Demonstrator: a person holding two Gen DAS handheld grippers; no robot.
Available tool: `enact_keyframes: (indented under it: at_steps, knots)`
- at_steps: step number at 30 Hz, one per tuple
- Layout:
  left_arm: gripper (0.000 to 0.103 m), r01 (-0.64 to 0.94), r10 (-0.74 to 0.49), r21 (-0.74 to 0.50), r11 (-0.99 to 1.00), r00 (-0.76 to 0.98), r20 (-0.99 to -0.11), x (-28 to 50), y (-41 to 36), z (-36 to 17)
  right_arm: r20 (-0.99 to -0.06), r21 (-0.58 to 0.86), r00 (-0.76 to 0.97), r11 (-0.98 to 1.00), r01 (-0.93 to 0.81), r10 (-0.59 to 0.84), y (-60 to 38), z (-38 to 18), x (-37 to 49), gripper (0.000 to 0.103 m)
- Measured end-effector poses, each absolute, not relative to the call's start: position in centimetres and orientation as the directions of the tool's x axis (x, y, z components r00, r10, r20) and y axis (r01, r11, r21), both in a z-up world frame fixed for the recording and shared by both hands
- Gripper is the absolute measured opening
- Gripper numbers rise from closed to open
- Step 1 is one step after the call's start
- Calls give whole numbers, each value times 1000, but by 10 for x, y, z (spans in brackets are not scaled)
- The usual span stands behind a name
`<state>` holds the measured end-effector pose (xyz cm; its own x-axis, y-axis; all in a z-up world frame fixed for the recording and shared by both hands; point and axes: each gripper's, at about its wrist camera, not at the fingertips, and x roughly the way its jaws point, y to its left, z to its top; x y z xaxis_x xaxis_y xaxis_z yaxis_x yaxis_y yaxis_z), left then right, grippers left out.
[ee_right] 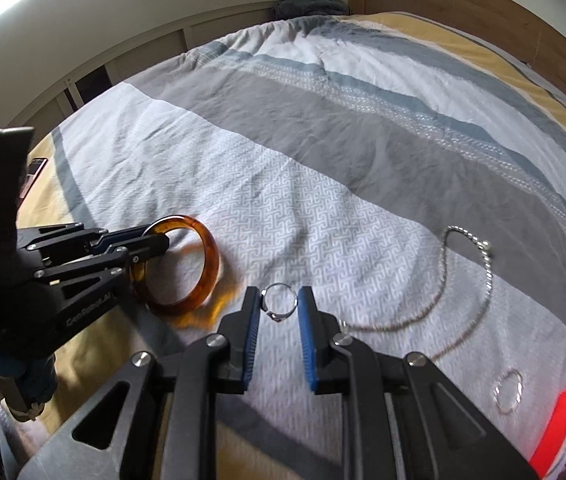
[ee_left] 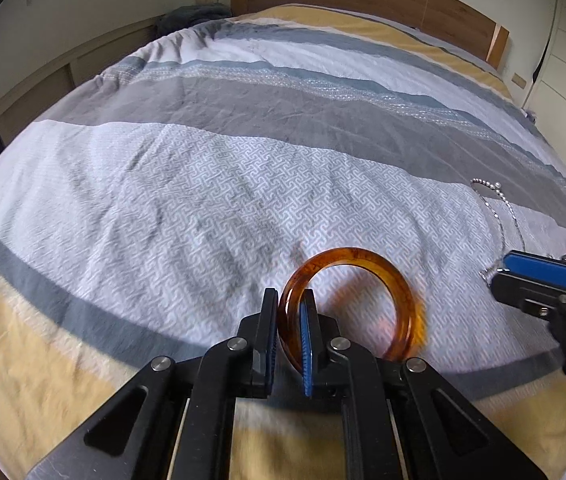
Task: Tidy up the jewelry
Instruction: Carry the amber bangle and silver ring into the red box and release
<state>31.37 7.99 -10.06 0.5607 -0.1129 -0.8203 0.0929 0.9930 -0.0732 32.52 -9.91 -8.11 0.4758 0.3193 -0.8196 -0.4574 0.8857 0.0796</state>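
Pickup step: left gripper (ee_left: 289, 312) clamped on amber bangle (ee_left: 357, 280) just above bedspread (ee_left: 203, 184); right gripper (ee_right: 279, 307) pinching silver ring (ee_right: 279, 301); next, probably carry both to red box (ee_right: 563, 424), grips firm

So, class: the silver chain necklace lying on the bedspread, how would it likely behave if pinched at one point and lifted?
The silver chain necklace lies in a loose, curving loop, so it is probably floppy and would dangle. Its fine links suggest it is light. It could also slip or snag on the bedspread, whose fabric looks textured.
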Motion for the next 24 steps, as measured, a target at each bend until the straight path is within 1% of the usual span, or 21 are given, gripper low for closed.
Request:
enact_keyframes:
  at_steps: [12,24]
  knots:
    - [10,105,-79,-21,994,588,-805,255,69,-58,-789,56,530,896,-441,310,-138,-26,255,18]
    - [10,163,-107,0,987,647,-755,205,30,-1,-742,32,619,935,-352,258,-206,24,186,18]
